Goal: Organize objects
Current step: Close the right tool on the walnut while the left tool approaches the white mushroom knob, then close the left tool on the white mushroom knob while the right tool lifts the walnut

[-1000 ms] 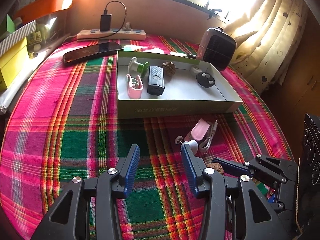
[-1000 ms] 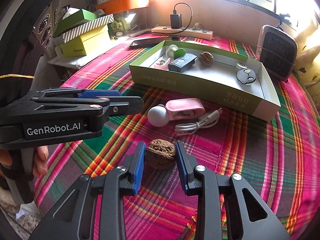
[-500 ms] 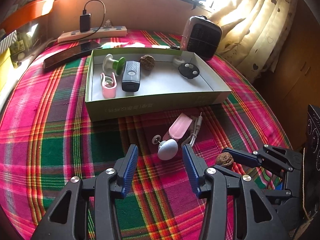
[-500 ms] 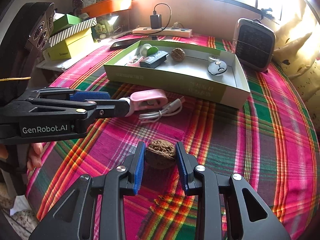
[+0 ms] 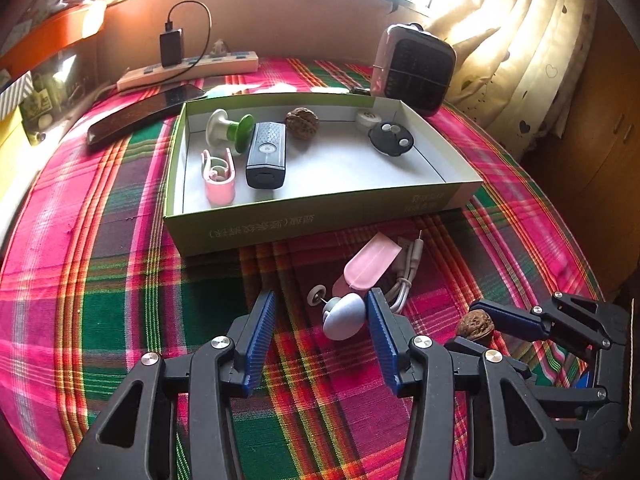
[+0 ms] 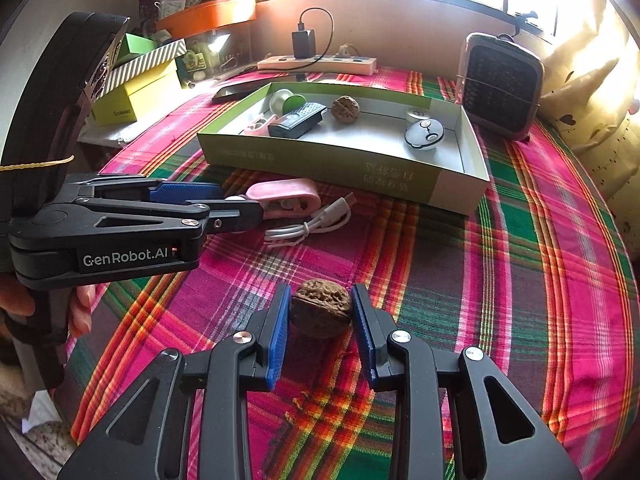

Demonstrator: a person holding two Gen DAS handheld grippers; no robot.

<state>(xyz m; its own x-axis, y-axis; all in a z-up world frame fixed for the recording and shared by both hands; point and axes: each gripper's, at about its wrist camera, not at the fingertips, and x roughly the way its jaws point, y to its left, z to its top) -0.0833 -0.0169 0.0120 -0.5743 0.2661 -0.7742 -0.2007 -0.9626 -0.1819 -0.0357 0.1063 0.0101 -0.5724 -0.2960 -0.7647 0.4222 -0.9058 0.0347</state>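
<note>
My right gripper [image 6: 320,320] is shut on a brown walnut [image 6: 321,307] and holds it above the plaid cloth; the walnut also shows in the left wrist view [image 5: 475,325]. My left gripper [image 5: 320,328] is open around the white round head [image 5: 343,316] of a small pink device [image 5: 370,265], whose head lies against the right finger. The pink device [image 6: 286,198] and a white cable [image 6: 308,226] lie in front of a green-sided box [image 5: 320,222]. The box holds a second walnut [image 5: 302,123], a black remote [image 5: 266,155], a pink clip [image 5: 218,178], a green-white spool [image 5: 230,130] and a black disc [image 5: 391,139].
A small heater [image 5: 414,70] stands behind the box at the right. A phone [image 5: 144,114] and a power strip [image 5: 188,72] lie at the back left. Yellow and striped boxes [image 6: 136,88] are stacked left of the table. A curtain [image 5: 520,48] hangs at the right.
My left gripper moved forward until the pink device's white head came between its open fingers. My right gripper lifted a little with the walnut held in it.
</note>
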